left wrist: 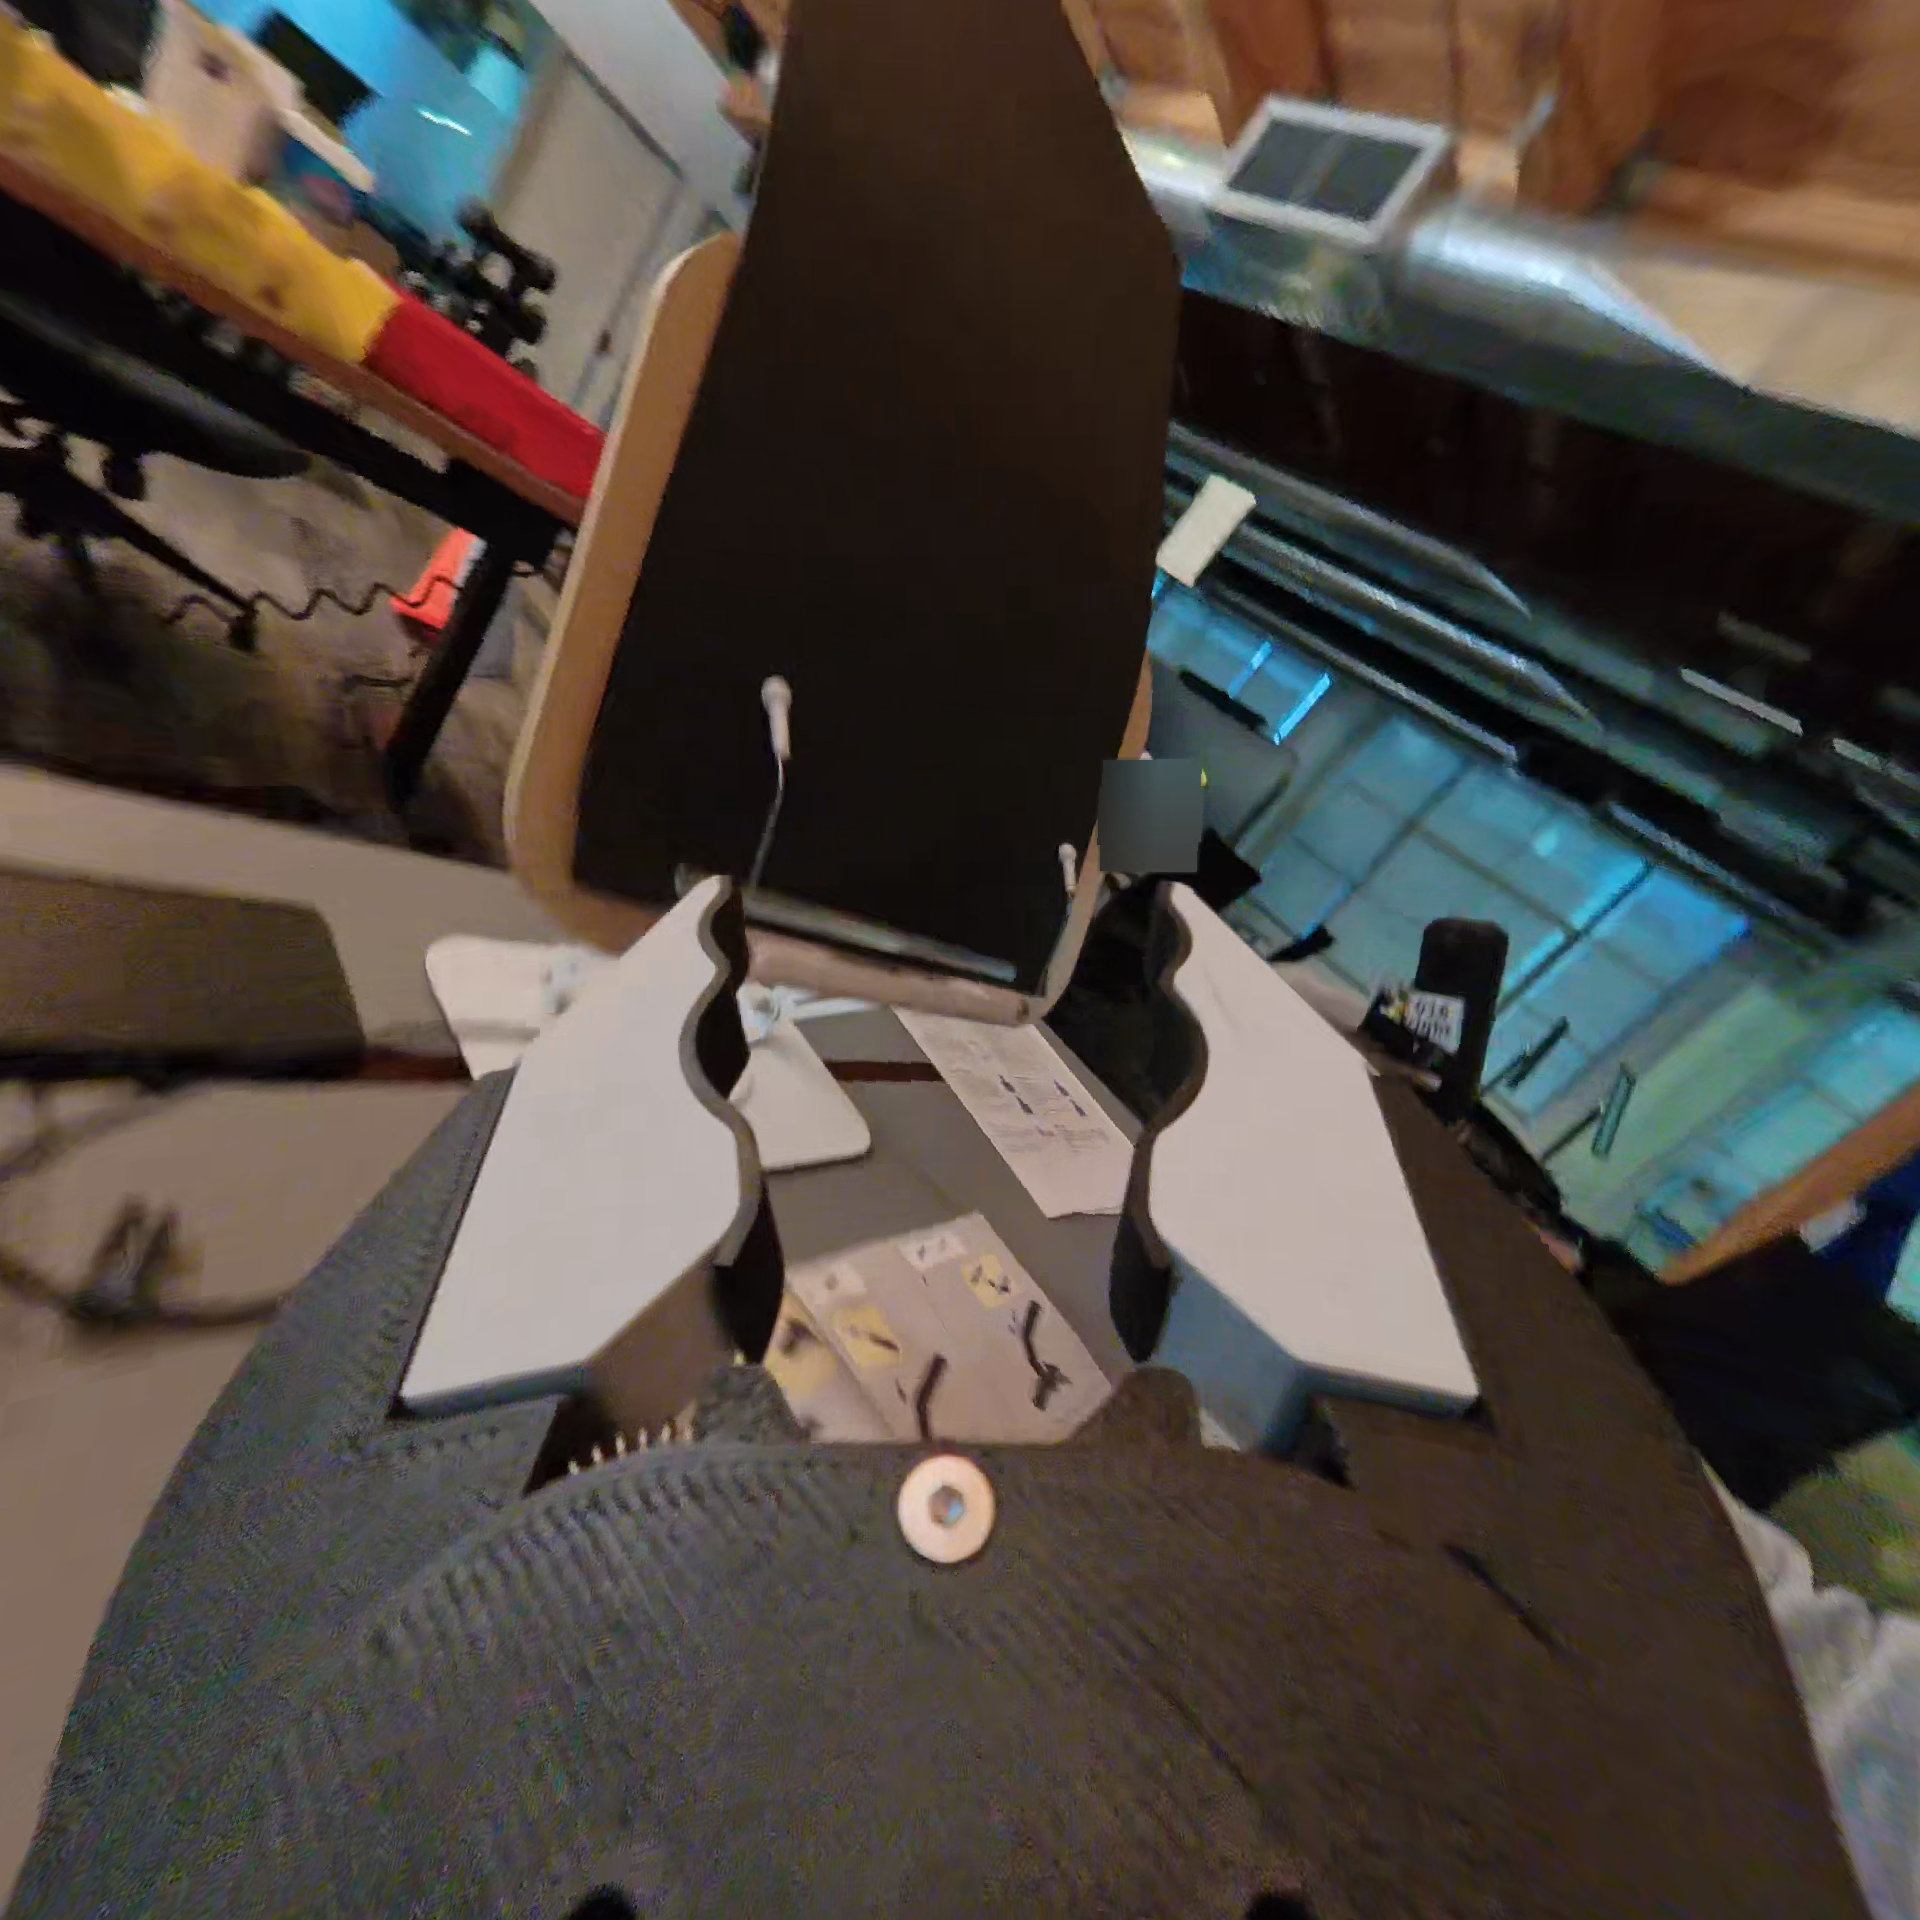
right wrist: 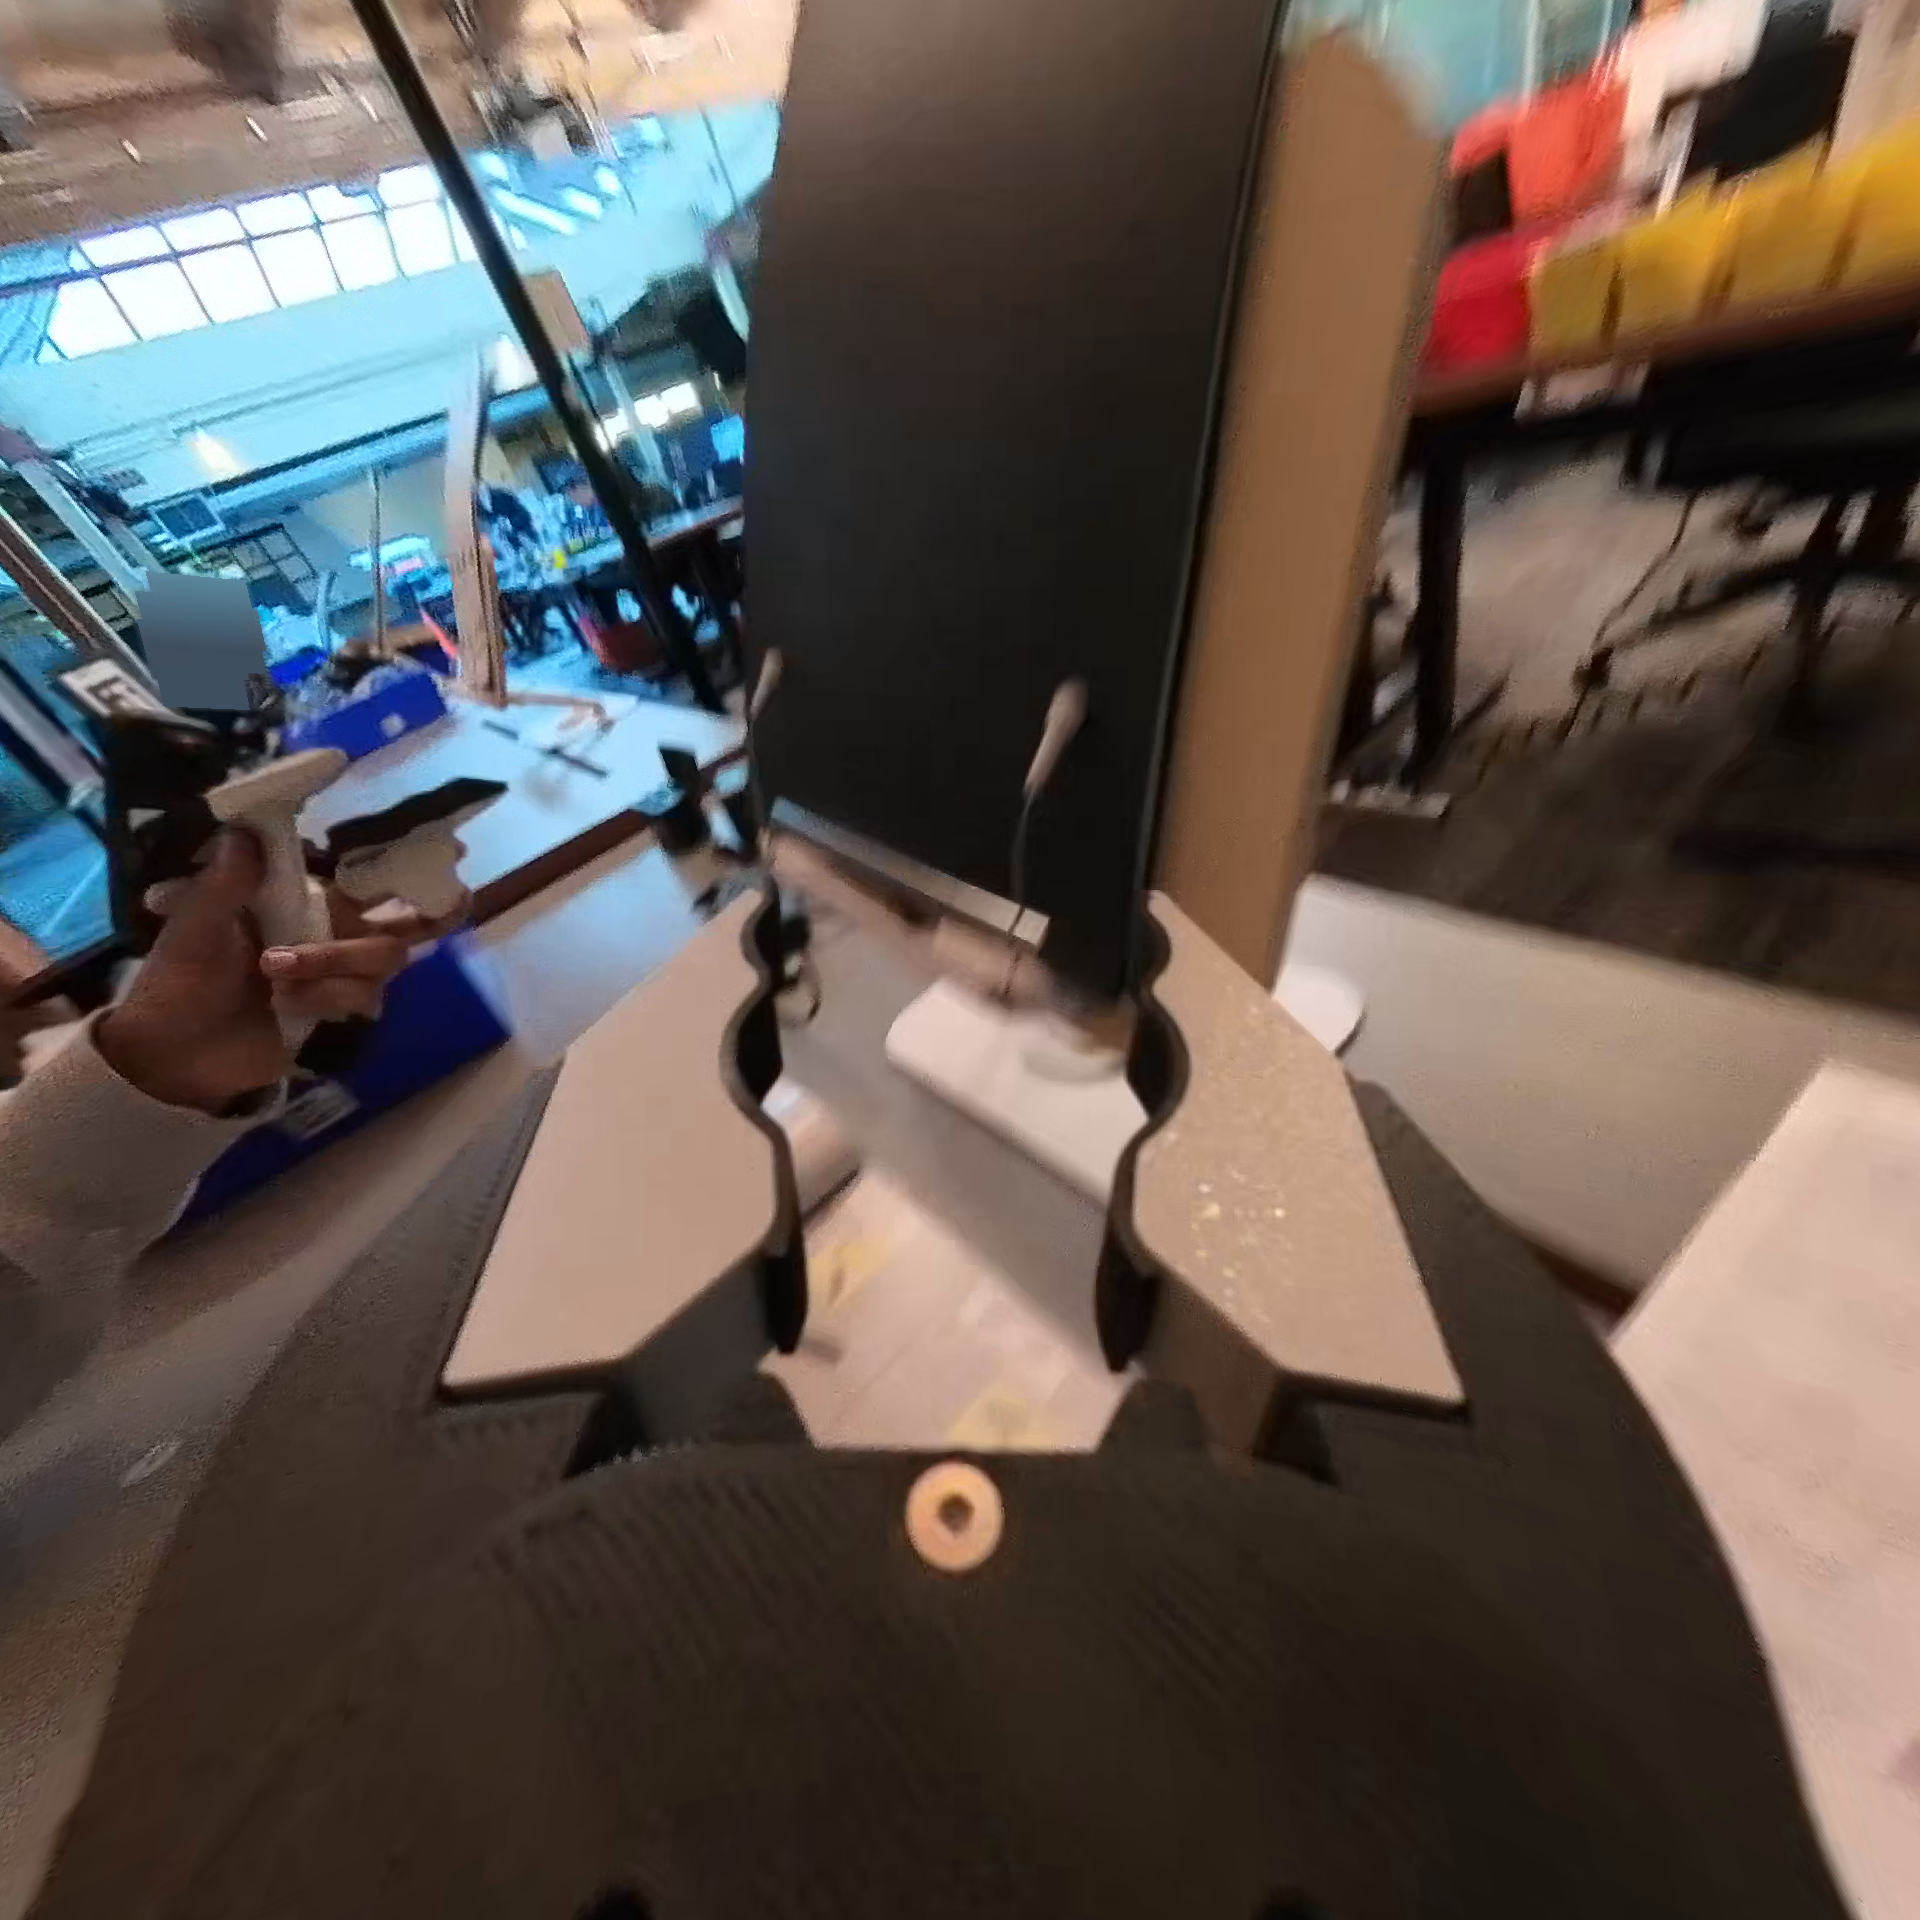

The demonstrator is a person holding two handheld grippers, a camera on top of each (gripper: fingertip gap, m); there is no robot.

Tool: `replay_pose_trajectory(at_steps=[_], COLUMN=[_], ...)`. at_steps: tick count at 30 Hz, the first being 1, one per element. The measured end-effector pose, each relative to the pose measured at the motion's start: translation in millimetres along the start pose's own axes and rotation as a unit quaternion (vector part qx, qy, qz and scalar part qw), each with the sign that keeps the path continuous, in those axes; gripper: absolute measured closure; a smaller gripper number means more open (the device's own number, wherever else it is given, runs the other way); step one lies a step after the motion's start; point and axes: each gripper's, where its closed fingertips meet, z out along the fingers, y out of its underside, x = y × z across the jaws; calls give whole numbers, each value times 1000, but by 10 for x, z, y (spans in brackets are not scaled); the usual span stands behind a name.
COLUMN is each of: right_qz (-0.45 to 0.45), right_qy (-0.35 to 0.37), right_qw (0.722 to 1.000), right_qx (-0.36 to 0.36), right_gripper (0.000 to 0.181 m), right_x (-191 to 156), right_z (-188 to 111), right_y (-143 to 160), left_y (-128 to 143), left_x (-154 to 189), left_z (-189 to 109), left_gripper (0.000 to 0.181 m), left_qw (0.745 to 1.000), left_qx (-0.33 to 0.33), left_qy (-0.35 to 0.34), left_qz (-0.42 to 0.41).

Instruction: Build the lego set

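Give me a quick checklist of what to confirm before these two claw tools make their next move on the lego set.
1. Left gripper empty and open: ok, jaws apart with nothing between them.
2. Right gripper empty and open: ok, jaws apart, nothing held.
3. Instruction sheet in view: ok, it lies on the table below both grippers.
4. Lego pieces located: not ok, no bricks can be made out in either view.
5. Path ahead free: not ok, a dark upright panel stands close in front of both grippers.
6. Picture sharp enough to aim: not ok, the right wrist view is blurred.
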Motion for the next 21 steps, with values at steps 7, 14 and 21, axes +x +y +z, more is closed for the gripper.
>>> replay_pose_trajectory(at_steps=[7,14,21], right_qz=[26,76,56], right_qy=[-55,-153,-220], right_qw=[997,984,973], right_qx=[50,58,47], right_gripper=[115,167,171], right_x=[730,752,665], right_z=[529,731,841], right_y=[-579,-529,-492], left_y=[-200,-420,-230], left_x=[-902,-884,-867], left_z=[1141,1419,1495], left_gripper=[93,147,156], left_qw=[986,973,969], left_qx=[-163,-111,-157], left_qy=[27,180,192], left_qz=[12,-88,16])
